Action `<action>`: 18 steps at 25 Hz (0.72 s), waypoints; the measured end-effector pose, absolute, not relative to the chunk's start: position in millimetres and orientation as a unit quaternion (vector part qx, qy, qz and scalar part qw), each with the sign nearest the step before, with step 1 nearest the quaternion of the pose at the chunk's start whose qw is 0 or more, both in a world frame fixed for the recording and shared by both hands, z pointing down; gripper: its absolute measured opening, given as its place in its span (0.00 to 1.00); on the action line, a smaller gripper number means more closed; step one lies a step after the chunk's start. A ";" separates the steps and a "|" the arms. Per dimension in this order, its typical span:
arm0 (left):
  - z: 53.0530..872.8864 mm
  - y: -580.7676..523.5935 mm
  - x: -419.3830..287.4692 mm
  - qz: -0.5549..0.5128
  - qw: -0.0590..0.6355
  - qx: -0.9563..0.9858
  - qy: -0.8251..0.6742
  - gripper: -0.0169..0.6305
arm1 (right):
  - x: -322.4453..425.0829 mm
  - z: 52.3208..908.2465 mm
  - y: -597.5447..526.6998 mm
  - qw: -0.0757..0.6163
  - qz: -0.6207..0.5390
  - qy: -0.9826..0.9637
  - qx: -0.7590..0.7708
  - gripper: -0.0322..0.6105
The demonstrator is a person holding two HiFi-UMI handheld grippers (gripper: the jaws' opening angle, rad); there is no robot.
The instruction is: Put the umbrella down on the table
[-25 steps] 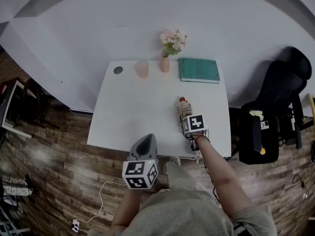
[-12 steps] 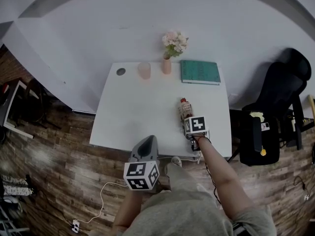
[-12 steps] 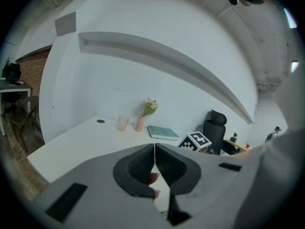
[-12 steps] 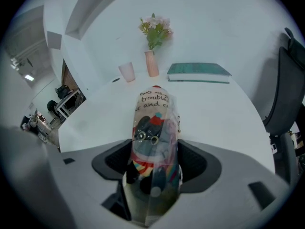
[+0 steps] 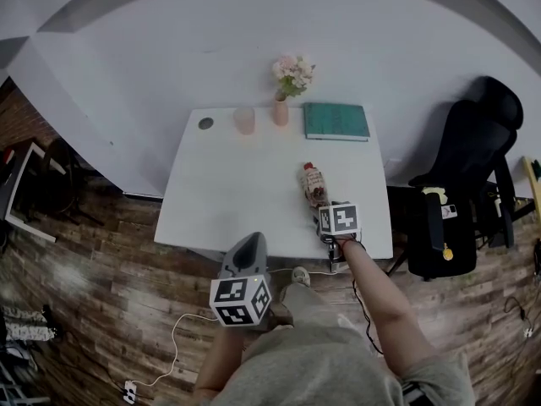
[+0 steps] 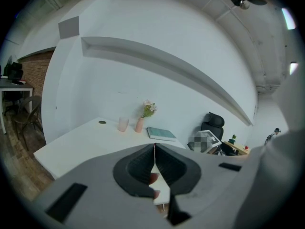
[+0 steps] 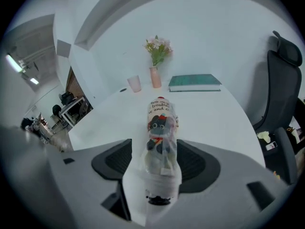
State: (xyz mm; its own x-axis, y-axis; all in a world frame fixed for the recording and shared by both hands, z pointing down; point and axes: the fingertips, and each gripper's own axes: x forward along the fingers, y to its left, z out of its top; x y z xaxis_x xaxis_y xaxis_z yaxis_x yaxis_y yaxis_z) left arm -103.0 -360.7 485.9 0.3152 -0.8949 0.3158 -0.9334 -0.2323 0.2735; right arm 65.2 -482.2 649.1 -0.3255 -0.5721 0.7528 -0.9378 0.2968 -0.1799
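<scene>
The folded umbrella (image 5: 314,184), in a clear sleeve with a cat print, lies flat on the white table (image 5: 228,193) near its right front. My right gripper (image 5: 330,212) hovers just behind its near end, by the table's front edge. In the right gripper view the umbrella (image 7: 161,137) runs between the jaws of the right gripper (image 7: 162,151); they are opening and their pads stand off it. My left gripper (image 5: 249,244) hangs in front of the table over the floor. The left gripper (image 6: 154,149) is shut with nothing in it.
Along the table's far edge stand a small dark disc (image 5: 205,123), a pink cup (image 5: 244,120), a vase of flowers (image 5: 281,108) and a green book (image 5: 336,121). A black office chair (image 5: 461,184) is right of the table. A cable lies on the wooden floor (image 5: 84,269).
My right gripper has drawn back and up toward the table's front edge, leaving the umbrella lying on the table. More of the umbrella now shows beyond it. The left gripper has hardly shifted.
</scene>
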 end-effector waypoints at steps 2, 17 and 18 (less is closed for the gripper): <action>483.4 -352.5 -101.9 0.045 0.208 0.785 -0.582 0.04 | 65.1 638.1 -470.7 0.274 0.313 -0.755 0.507 0.50; 470.3 -283.9 -101.2 0.039 0.198 0.786 -0.585 0.04 | 55.4 544.0 -368.1 0.168 0.249 -0.798 0.523 0.30; 469.6 -279.4 -100.7 0.038 0.197 0.786 -0.584 0.04 | 56.5 538.1 -360.5 0.164 0.244 -0.799 0.525 0.28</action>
State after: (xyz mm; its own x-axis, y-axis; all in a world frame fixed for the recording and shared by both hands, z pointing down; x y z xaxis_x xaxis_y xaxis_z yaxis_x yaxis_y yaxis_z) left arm -100.7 -279.4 469.6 0.3140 -0.9038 0.2908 -0.9339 -0.2389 0.2659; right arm 56.5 -360.5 538.1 -0.3961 -0.7589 0.5169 -0.9182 0.3310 -0.2176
